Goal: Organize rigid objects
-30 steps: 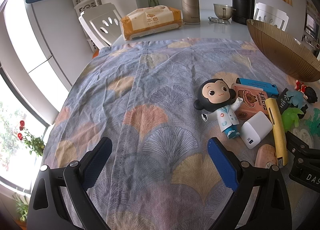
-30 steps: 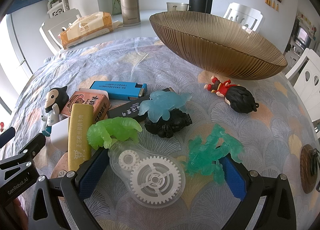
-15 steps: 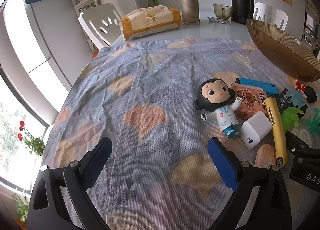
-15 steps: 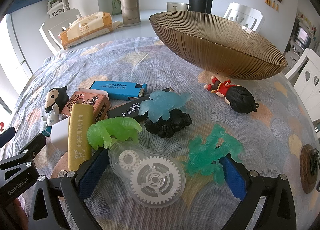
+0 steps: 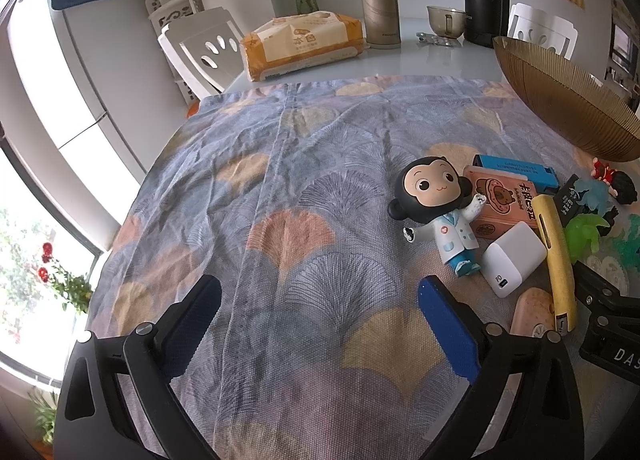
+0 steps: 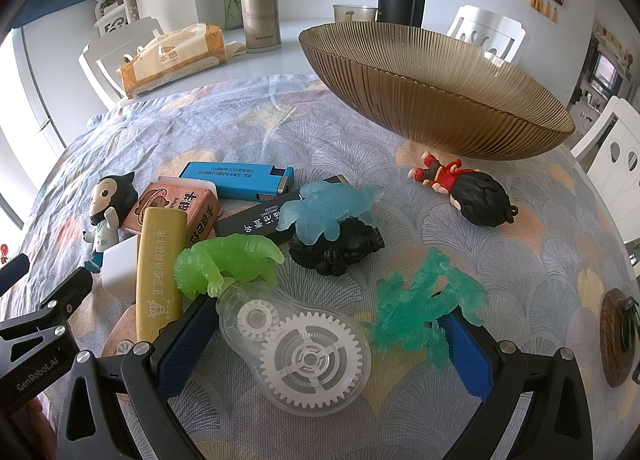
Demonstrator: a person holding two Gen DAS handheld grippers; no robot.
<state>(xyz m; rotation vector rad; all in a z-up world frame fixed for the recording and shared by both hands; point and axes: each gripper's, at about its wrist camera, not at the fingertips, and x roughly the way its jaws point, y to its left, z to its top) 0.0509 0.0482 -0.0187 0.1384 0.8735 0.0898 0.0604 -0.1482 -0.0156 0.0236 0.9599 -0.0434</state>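
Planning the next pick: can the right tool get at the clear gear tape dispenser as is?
Probably yes. The right tool is open, with the tape dispenser between its fingers; the teal figure crowds the right finger.

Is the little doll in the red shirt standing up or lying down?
Lying down. The red-shirt doll lies flat on the tablecloth beside the brown bowl.

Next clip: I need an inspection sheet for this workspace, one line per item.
Surface: patterned tablecloth over a white table.
Job's things: toys, lighter, boxes, tape dispenser lie scattered; bowl looks empty.
Clutter: tissue pack, flask, cup at the far edge.
Grippers: left gripper open over bare cloth; right gripper open around the dispenser.
Cables: nothing seen.
Surroundings: white chairs, window, vase.
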